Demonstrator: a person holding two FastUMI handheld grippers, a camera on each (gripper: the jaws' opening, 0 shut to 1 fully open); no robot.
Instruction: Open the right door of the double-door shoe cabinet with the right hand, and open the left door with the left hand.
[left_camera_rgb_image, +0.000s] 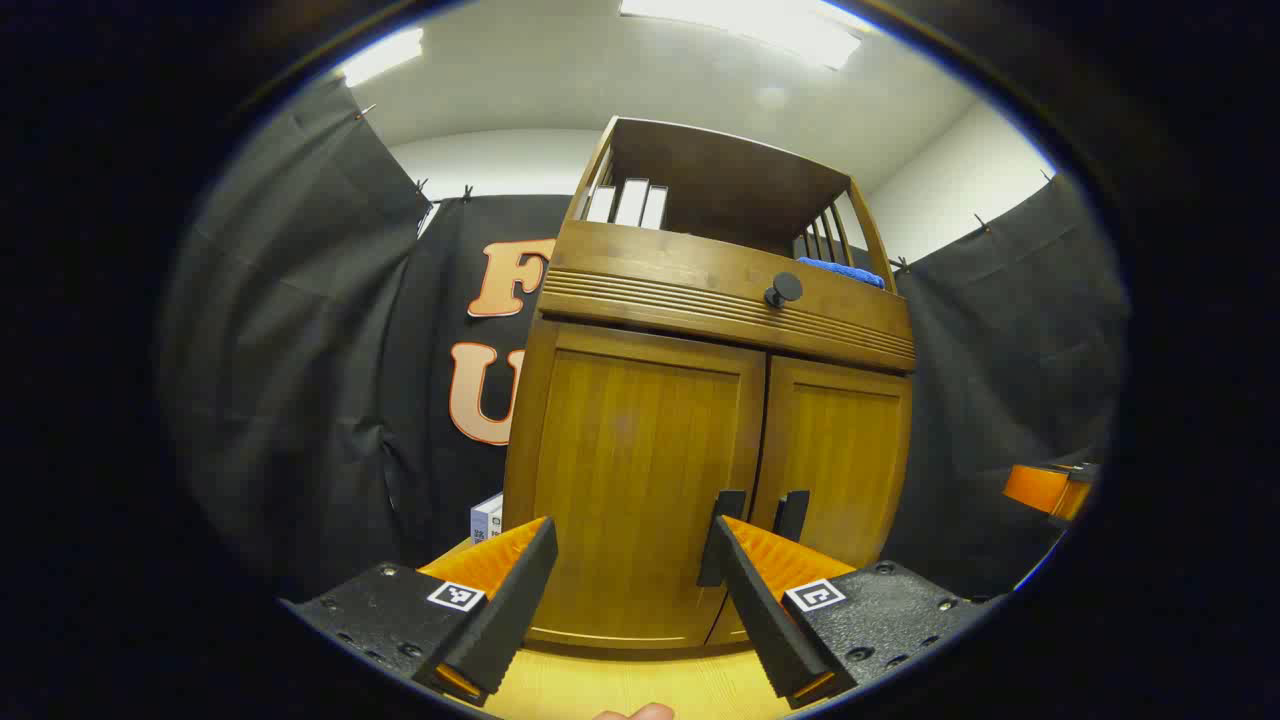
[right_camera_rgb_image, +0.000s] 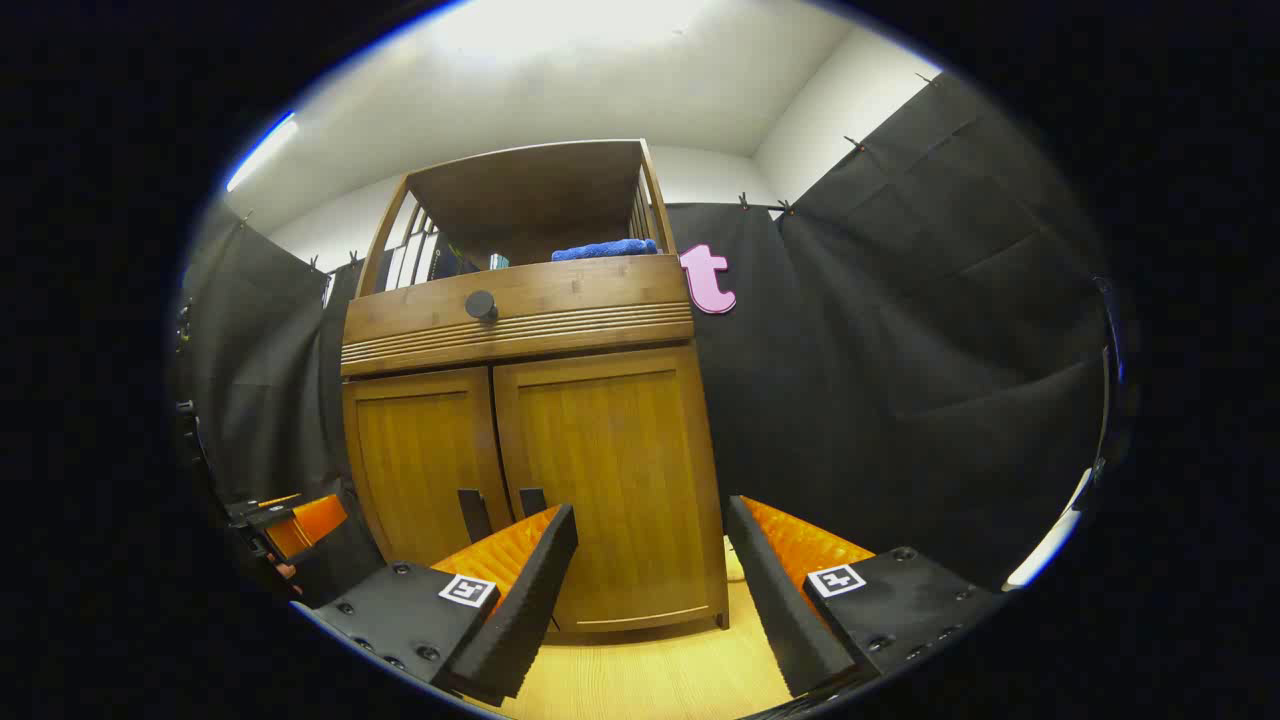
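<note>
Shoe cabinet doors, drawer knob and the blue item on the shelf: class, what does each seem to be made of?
Doors: likely wood or bamboo with a warm satin varnish; straight vertical grain shows. Drawer knob: dark, matte, round; metal or plastic, can't tell. Blue item: soft folded fabric, probably a towel, judging by its nubby surface.

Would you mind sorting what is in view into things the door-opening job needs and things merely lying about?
For the job: left door, right door, both closed; their dark handles; left gripper and right gripper, both open.

Lying about: blue cloth, white books, drawer knob, small box.
</note>
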